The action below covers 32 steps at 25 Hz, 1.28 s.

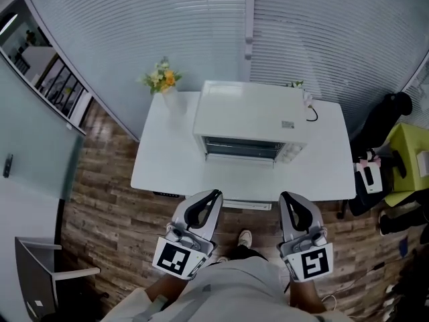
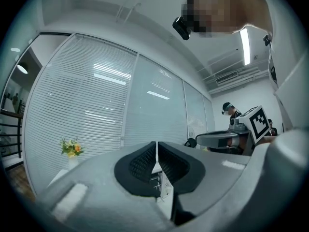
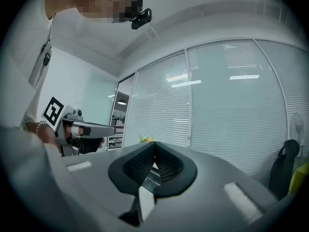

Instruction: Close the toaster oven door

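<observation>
While apart from the toaster oven (image 1: 248, 116), left gripper (image 1: 213, 196) and right gripper (image 1: 287, 197), jaws together.

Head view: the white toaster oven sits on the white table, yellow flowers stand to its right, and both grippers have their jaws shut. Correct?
No: the head view shows the bunch of yellow flowers to the left of the white box-shaped toaster oven, not its right. The oven does sit on the white table, and left gripper and right gripper both have jaws shut.
</observation>
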Motion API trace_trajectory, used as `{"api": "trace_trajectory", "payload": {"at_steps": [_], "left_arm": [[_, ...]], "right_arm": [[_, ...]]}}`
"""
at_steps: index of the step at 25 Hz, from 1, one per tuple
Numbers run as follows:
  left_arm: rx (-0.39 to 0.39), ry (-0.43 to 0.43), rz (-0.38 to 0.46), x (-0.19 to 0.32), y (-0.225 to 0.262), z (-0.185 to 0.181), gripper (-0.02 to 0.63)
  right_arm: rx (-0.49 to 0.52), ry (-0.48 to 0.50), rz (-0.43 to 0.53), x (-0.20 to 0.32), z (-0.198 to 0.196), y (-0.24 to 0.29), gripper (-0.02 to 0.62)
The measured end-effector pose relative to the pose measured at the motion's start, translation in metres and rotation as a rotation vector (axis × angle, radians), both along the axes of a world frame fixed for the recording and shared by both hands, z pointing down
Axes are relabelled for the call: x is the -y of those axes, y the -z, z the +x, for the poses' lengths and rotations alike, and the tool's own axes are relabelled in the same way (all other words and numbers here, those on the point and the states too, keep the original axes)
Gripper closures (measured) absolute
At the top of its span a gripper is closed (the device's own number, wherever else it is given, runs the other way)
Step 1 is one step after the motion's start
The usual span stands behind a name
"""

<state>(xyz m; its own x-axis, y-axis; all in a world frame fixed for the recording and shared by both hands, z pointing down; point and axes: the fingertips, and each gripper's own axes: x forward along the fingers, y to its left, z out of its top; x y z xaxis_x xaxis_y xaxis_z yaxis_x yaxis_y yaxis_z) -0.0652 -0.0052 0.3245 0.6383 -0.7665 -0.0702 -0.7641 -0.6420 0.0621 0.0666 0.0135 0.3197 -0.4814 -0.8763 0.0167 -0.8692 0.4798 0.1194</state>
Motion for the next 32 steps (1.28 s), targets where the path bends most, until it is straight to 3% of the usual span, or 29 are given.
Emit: {"api": "trace_trajectory", "payload": {"at_steps": [19,32], "left_arm": [[0.009,0.016,-0.02,0.067,-0.01,0.091,0.59],[0.012,0.016,-0.026,0.088,-0.014,0.084,0.59]], "right_arm": [[-0.005,0.001,0.001,0.071,0.099,-0.01,0.591],[0.001,-0.003,-0.004,0.089,0.091,-0.01,0.591]]}}
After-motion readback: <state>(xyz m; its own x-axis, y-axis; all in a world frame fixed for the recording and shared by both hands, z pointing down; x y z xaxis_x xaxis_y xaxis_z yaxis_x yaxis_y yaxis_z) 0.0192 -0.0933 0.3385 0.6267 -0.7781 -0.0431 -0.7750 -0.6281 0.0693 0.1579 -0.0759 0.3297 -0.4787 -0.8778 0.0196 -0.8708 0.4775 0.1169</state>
